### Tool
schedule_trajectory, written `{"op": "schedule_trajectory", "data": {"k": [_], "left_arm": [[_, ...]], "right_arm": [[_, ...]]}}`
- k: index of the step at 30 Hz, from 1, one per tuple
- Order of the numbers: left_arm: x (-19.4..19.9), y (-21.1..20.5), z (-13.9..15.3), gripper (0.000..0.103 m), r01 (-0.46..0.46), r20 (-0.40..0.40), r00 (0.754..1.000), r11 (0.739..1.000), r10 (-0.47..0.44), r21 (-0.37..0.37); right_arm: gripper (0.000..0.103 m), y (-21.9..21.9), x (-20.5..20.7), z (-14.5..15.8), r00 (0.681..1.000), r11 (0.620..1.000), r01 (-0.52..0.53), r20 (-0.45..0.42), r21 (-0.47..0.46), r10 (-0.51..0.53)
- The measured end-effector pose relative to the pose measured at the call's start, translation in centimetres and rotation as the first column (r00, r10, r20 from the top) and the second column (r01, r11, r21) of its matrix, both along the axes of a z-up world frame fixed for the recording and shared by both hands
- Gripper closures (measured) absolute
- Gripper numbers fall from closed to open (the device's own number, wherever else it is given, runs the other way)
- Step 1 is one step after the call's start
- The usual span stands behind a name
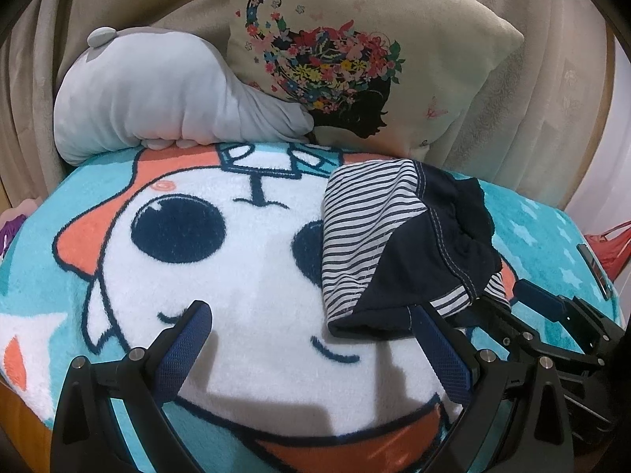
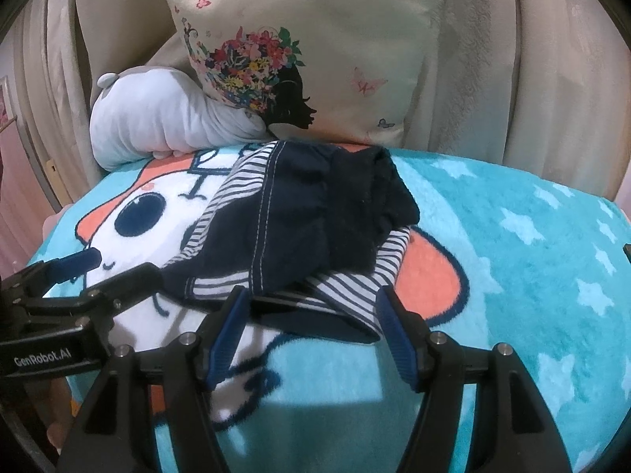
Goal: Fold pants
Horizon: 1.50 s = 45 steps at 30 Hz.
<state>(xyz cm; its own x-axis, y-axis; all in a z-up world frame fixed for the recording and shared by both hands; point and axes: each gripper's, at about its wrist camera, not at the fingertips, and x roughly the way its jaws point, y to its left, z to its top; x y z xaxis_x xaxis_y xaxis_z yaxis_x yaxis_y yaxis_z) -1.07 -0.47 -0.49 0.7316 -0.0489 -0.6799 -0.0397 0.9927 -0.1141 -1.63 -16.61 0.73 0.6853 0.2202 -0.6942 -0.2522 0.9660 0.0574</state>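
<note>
Small pants [image 1: 398, 236], navy with navy-and-white striped parts, lie folded in a bundle on a cartoon-face blanket [image 1: 236, 276]. They also show in the right wrist view [image 2: 299, 228]. My left gripper [image 1: 311, 327] is open and empty, with its right finger at the bundle's near edge. My right gripper [image 2: 311, 311] is open, its fingers on either side of the bundle's near striped edge. The right gripper shows in the left wrist view [image 1: 512, 303], beside the pants. The left gripper shows in the right wrist view [image 2: 118, 268].
A grey plush pillow [image 1: 157, 94] and a cream cushion with a flower-haired silhouette [image 1: 355, 59] lean against the beige sofa back [image 1: 512, 98] behind the blanket. A red object [image 1: 607, 248] lies at the far right edge.
</note>
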Motion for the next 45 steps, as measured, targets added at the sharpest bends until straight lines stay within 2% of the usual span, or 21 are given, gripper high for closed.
{"op": "schedule_trajectory", "data": {"k": [3,7,16,22,45], "left_arm": [[-0.21,-0.1,0.19,0.001,-0.006,0.017,1.0,1.0,0.006,0.007],[-0.3,-0.1,0.31,0.001,0.013,0.022,1.0,1.0,-0.012,-0.023],[-0.46,-0.19,0.24,0.001,0.003,0.024,1.0,1.0,-0.002,-0.011],[-0.5,-0.43,0.11,0.001,0.002,0.017,1.0,1.0,-0.002,0.008],[-0.19,-0.67,-0.43,0.001,0.008,-0.01,1.0,1.0,-0.008,0.001]], "right_arm": [[0.038,-0.26,-0.05,0.1,1.0,1.0,0.005,0.006,0.004,-0.005],[0.038,-0.58,-0.13,0.2,1.0,1.0,0.015,0.014,0.009,-0.015],[0.038,-0.39,-0.38,0.15,1.0,1.0,0.016,0.023,-0.008,-0.016],[0.038,-0.49,-0.36,0.05,1.0,1.0,0.022,0.021,-0.01,-0.022],[0.038,-0.67,0.04,-0.22,1.0,1.0,0.019,0.012,-0.021,-0.019]]}}
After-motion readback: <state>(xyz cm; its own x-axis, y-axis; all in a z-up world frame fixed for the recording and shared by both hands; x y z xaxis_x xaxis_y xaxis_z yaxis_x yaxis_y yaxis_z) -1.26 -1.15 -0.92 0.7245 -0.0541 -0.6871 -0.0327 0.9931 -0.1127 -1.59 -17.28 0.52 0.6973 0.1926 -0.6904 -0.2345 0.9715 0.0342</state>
